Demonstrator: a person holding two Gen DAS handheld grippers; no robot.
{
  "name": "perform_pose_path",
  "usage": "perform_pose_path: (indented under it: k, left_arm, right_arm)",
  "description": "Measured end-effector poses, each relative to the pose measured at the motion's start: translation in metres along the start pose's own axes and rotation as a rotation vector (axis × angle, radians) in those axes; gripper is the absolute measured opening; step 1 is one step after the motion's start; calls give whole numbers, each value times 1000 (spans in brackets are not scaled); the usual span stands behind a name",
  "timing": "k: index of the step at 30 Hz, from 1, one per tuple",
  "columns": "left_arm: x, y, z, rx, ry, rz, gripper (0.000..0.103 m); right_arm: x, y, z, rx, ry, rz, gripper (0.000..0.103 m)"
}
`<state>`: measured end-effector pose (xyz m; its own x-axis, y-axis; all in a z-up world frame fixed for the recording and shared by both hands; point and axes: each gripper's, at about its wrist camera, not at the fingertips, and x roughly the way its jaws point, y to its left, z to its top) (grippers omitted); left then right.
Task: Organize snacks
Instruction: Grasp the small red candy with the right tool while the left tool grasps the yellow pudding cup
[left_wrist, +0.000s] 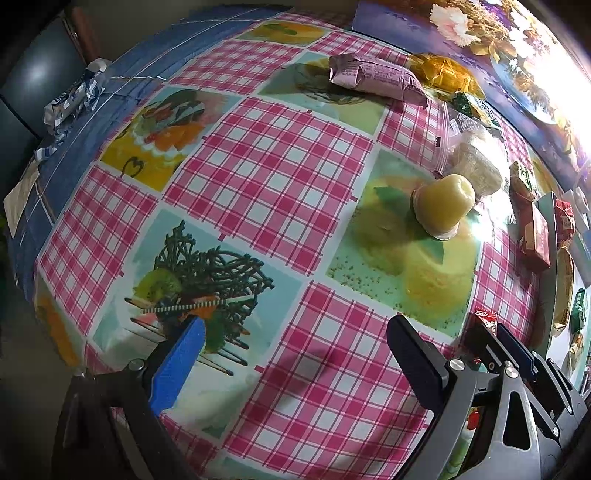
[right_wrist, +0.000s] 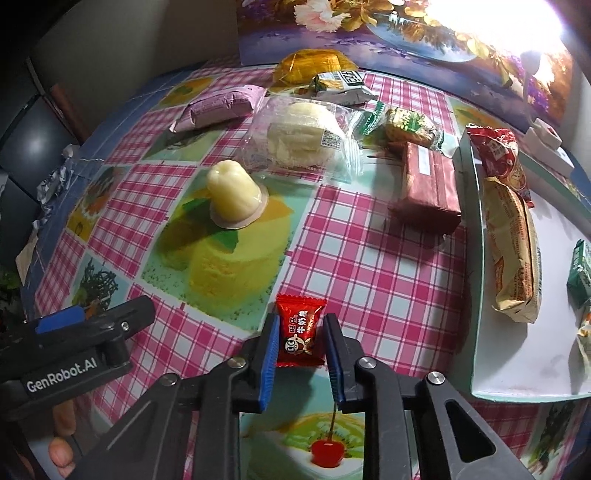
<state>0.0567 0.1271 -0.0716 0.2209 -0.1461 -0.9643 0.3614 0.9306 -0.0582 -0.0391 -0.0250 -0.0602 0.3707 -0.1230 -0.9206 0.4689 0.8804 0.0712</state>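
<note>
The table (right_wrist: 369, 266), under a pink-checked cloth printed with dessert pictures, fills both views beneath the two downward-pointing grippers. Just right of the right gripper (right_wrist: 300, 345) lies a shallow white tray (right_wrist: 476, 295) with a pale green rim; inside it, a long tan-wrapped snack bar (right_wrist: 515, 251) lies along the near wall, with a red snack bag (right_wrist: 495, 147) beyond it and a green packet (right_wrist: 581, 273) at the far right edge. Ahead of the right gripper, a clear-wrapped pale round cake (right_wrist: 299, 138) sits well off, a pink-wrapped bar (right_wrist: 218, 109) to its left, and a dark red wrapped block (right_wrist: 428, 188) near the tray's wall. Further back lie an amber cellophane pack (right_wrist: 306, 64), a small green-and-white packet (right_wrist: 340, 83) and a green-wrapped biscuit (right_wrist: 410, 125). Ahead and left of the right gripper, an upturned pale yellow jelly cup (right_wrist: 236, 199) stands on its lid.

The left gripper (left_wrist: 295, 343) has its jaws spread wide over bare cloth with nothing between them; the jelly cup is ahead and to its right.

The right gripper's jaws stand narrow, with a small red wrapped candy (right_wrist: 300, 330) between the blue pads (right_wrist: 271, 354). The pads lie along its sides, but whether they press on it I cannot tell. The candy's top pokes past the fingertips.
</note>
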Motion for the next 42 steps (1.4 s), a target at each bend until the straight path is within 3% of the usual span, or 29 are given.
perform_pose_path:
  k: [15, 30, 34, 38, 40, 42]
  left_arm:
    - [2, -15, 9, 22, -2, -2, 99]
    - [-5, -68, 48, 80, -97, -118, 98]
    - [-1, -85, 59, 118, -114, -141, 83]
    - [6, -101, 73, 141, -124, -147, 79]
    - [10, -104, 69, 159, -127, -143, 59]
    - [14, -112, 70, 177, -123, -135, 59]
  right_arm:
    - [1, -7, 7, -7, -26, -47, 19]
    - [-10, -42, 25, 155, -86, 17, 18]
    - [-14, -50, 29, 190, -99, 30, 18]
    - [-16, -58, 33, 223, -106, 49, 18]
    - [-16, -61, 35, 234, -109, 55, 18]
    - [-16, -64, 38, 242, -111, 60, 18]
